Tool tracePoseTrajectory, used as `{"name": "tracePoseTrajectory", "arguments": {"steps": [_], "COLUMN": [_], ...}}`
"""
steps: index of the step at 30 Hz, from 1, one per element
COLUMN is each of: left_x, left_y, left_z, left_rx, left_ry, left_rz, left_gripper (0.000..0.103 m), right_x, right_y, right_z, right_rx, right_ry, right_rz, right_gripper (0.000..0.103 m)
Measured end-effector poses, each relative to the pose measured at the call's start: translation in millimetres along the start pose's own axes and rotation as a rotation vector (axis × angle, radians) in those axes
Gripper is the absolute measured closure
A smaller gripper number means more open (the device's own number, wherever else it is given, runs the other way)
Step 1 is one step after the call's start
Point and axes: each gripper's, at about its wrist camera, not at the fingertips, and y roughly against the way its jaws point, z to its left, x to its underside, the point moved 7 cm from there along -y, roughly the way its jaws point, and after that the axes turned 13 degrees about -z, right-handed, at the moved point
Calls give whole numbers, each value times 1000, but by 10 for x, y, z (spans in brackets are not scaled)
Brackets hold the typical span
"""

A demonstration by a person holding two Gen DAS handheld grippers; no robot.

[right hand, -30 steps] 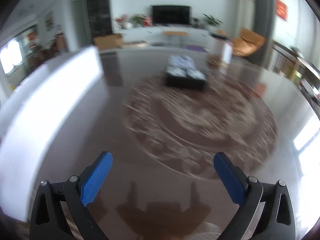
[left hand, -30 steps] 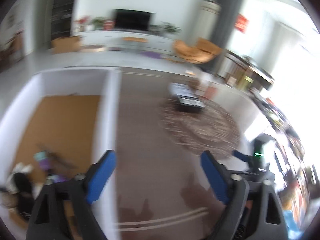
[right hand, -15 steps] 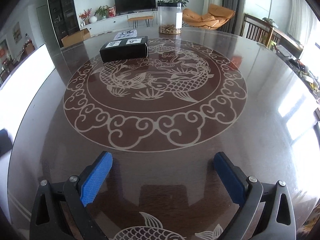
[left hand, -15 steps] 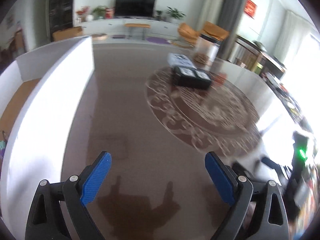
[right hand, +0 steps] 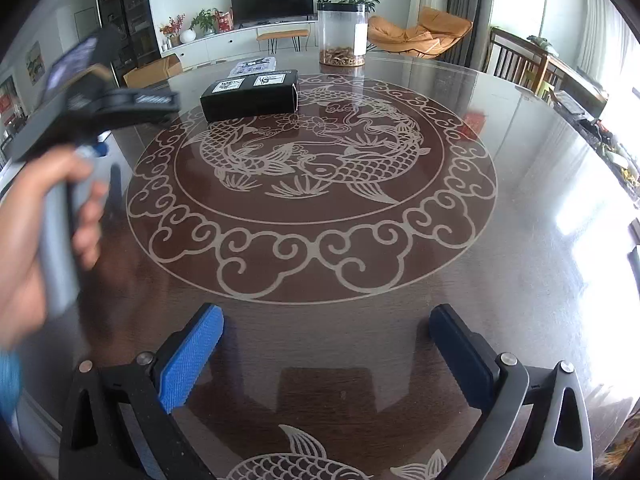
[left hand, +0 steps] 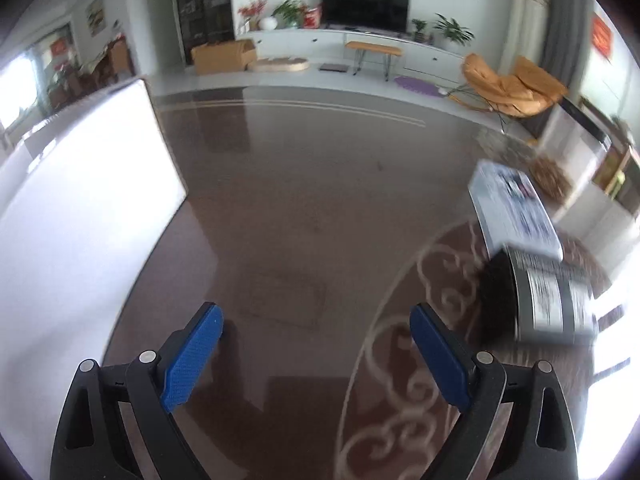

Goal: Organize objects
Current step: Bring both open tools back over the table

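A black box (right hand: 250,95) with white labels lies on the far side of the round table; in the left wrist view it (left hand: 536,300) is blurred at the right. A flat white packet (left hand: 514,208) lies just behind it, also seen in the right wrist view (right hand: 255,65). My left gripper (left hand: 316,356) is open and empty above the dark table, left of the box. Its body, held in a hand (right hand: 52,208), shows at the left of the right wrist view. My right gripper (right hand: 326,352) is open and empty near the table's front edge.
A white-walled box (left hand: 92,208) stands at the table's left. A clear plastic jar (right hand: 342,34) with brown contents stands at the far edge behind the black box. The glossy table (right hand: 520,184) carries a fish pattern. Chairs and a sideboard lie beyond.
The left gripper has swung from over the white box toward the black box, which now sits close at its right. The right gripper has settled; the left hand has come into its view.
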Motion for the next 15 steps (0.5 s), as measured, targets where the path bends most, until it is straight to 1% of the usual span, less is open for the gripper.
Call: {"name": "tracePoseTrajectory", "arguments": {"steps": [2,3,4,5,6,8,9,10,13,15], "left_x": [-74,-83,-77,-47,28,160,204,228,230,224], "left_y": [-105,-134,-119,-79,-7,157,213,236,195,155], "left_z": [-125,-285,-418,-596,-835,-1079,-1096,-1074,-805,-640], "left_rx": [20,70,116,181,306,435,450,441,350,294], "left_ry": [-7,-40,-67,-108,-157,-238,-256,-260,-240,-256], "left_rz": [3,5,-1,-1,19,25,18,15,25,24], "left_gripper": [8,7,10,10,10,10,9,9,9,9], "right_x": [1,2,4,7,8,10,10,11,13,14], "right_y": [0,1,1,2,4,2,3,6,5,5], "right_z": [3,5,9,12,13,16,17,20,22,22], "right_rx": [-1,-1,0,-1,-2,-2,-2,-2,-1,0], "right_ry": [0,1,3,4,4,4,4,3,3,3], "right_rz": [0,1,1,1,1,2,2,1,1,1], "right_gripper": [0,0,0,0,0,0,0,0,0,0]}}
